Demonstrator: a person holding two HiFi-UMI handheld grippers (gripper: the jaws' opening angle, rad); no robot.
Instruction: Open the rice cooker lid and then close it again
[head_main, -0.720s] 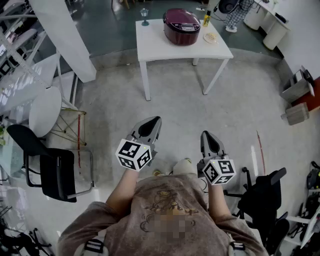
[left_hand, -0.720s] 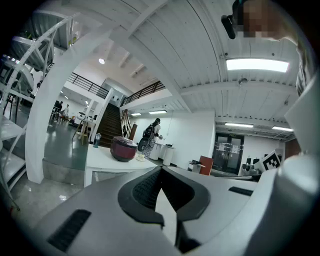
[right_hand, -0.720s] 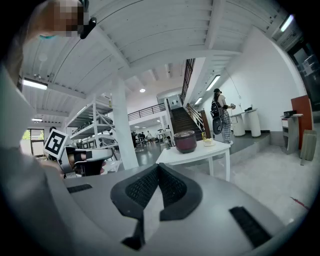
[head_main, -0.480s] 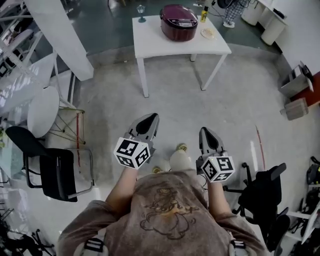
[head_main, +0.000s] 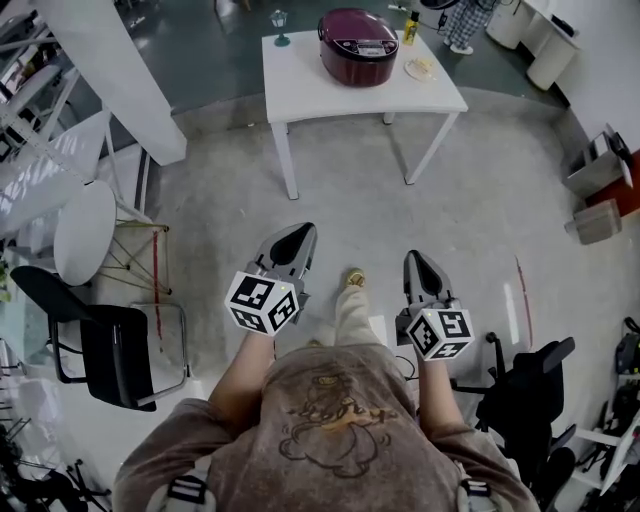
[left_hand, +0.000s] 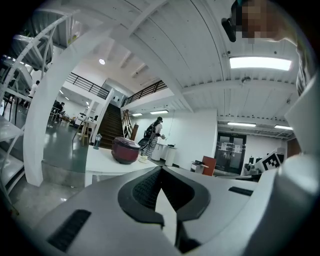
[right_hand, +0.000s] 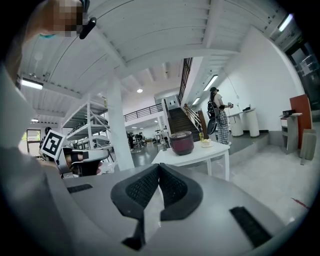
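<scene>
A dark red rice cooker with its lid down stands on a white table at the top of the head view, well ahead of me. It also shows small in the left gripper view as the cooker and in the right gripper view as the cooker. My left gripper and right gripper are held in front of my chest, far short of the table. Both have their jaws shut with nothing between them.
On the table stand a small glass, a yellow bottle and a little plate. A black chair and a round white table are at my left, another dark chair at my right. A person stands beyond the table.
The table and cooker have shifted slightly in the head view as I walk; my foot has stepped forward between the grippers. Both grippers stay held the same way, jaws shut.
</scene>
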